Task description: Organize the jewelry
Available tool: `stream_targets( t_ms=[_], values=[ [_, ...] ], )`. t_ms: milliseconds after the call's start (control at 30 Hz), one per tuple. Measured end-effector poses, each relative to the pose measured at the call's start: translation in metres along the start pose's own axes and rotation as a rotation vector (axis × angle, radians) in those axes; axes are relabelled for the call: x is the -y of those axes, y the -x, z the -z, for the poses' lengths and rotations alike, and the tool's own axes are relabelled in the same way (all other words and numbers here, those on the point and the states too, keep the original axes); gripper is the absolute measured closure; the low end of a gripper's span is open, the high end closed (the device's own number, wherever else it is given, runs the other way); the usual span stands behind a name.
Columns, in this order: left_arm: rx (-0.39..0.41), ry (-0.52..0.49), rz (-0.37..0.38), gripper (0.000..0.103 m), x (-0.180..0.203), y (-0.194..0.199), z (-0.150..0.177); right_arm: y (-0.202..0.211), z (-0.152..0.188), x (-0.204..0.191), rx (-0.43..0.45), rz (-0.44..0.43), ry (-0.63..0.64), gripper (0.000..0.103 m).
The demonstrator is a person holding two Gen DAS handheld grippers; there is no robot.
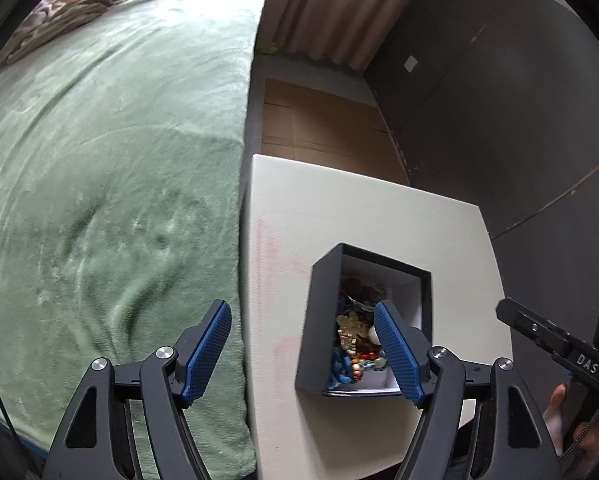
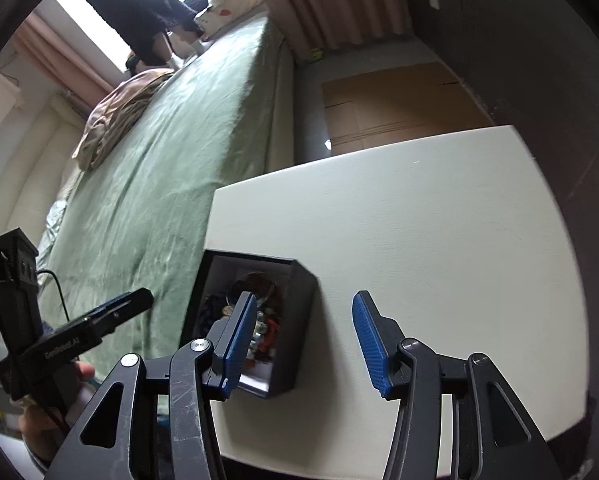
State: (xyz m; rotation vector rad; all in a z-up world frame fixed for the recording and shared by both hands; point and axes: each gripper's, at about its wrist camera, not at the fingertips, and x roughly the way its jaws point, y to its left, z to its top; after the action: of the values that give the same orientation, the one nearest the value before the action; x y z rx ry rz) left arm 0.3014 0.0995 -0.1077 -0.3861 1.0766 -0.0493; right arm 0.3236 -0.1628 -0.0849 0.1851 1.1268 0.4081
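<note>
The black box [image 1: 369, 320] is sitting on the white tabletop [image 1: 359, 216] near its left edge beside the green bed [image 1: 111, 168], holding a tangled heap of jewelry [image 1: 355, 340]: beads and chains that are probably light, slippery and easily snagged, best pinched one piece at a time. Both the left gripper [image 1: 303, 354] and the right gripper [image 2: 303, 340] are hanging released and empty above it. Open tabletop is lying to the right and far side.

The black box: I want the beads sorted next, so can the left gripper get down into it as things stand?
Probably yes. The black box has no lid, the left gripper hangs open above its near edge, and nothing covers the jewelry.
</note>
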Motion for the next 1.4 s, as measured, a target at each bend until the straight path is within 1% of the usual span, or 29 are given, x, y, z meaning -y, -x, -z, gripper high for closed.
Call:
stream_targets(
  t_ms=[67, 100, 167, 233, 333, 367, 400, 433, 467, 500, 567, 667, 800, 933, 1167, 1267, 1400],
  values=[
    [0.006, -0.021, 0.001, 0.028, 0.010, 0.003, 0.001, 0.008, 0.002, 0.003, 0.006, 0.003, 0.001, 0.043],
    [0.010, -0.032, 0.002, 0.028, 0.016, 0.005, 0.002, 0.011, 0.002, 0.004, 0.008, 0.006, 0.001, 0.042],
    [0.019, -0.052, 0.005, 0.026, 0.025, 0.010, 0.005, 0.021, 0.004, 0.007, 0.013, 0.027, 0.003, 0.042],
    [0.024, -0.067, 0.010, 0.022, 0.035, 0.016, 0.010, 0.030, 0.007, 0.010, 0.019, 0.033, 0.001, 0.042],
    [0.039, -0.083, 0.012, 0.021, 0.050, 0.028, 0.018, 0.047, 0.011, 0.015, 0.039, 0.045, 0.002, 0.042],
    [0.046, -0.091, 0.015, 0.020, 0.055, 0.034, 0.022, 0.054, 0.014, 0.017, 0.052, 0.054, 0.001, 0.040],
    [0.055, -0.103, 0.015, 0.020, 0.060, 0.040, 0.025, 0.060, 0.017, 0.019, 0.062, 0.062, -0.003, 0.032],
    [0.067, -0.119, 0.014, 0.016, 0.065, 0.047, 0.029, 0.068, 0.021, 0.022, 0.075, 0.075, -0.007, 0.026],
    [0.075, -0.130, 0.011, 0.011, 0.068, 0.052, 0.031, 0.072, 0.024, 0.024, 0.083, 0.079, -0.008, 0.017],
    [0.093, -0.153, 0.001, 0.009, 0.074, 0.061, 0.037, 0.078, 0.026, 0.026, 0.091, 0.080, -0.012, 0.013],
    [0.114, -0.178, -0.010, 0.004, 0.081, 0.074, 0.046, 0.089, 0.032, 0.029, 0.106, 0.082, -0.021, 0.009],
    [0.135, -0.194, -0.029, 0.003, 0.088, 0.093, 0.060, 0.108, 0.043, 0.032, 0.135, 0.070, -0.026, 0.000],
    [0.156, -0.214, -0.034, 0.002, 0.095, 0.113, 0.078, 0.124, 0.059, 0.037, 0.143, 0.082, -0.025, 0.000],
    [0.193, -0.241, -0.049, 0.001, 0.103, 0.133, 0.095, 0.142, 0.076, 0.041, 0.163, 0.102, -0.016, 0.000],
    [0.276, -0.285, -0.054, 0.001, 0.114, 0.168, 0.125, 0.178, 0.101, 0.048, 0.224, 0.136, -0.016, 0.000],
    [0.298, -0.288, -0.047, 0.001, 0.115, 0.177, 0.135, 0.188, 0.110, 0.046, 0.249, 0.151, -0.005, 0.000],
    [0.321, -0.292, -0.049, 0.001, 0.116, 0.186, 0.149, 0.198, 0.124, 0.041, 0.279, 0.145, 0.002, 0.000]
  ],
)
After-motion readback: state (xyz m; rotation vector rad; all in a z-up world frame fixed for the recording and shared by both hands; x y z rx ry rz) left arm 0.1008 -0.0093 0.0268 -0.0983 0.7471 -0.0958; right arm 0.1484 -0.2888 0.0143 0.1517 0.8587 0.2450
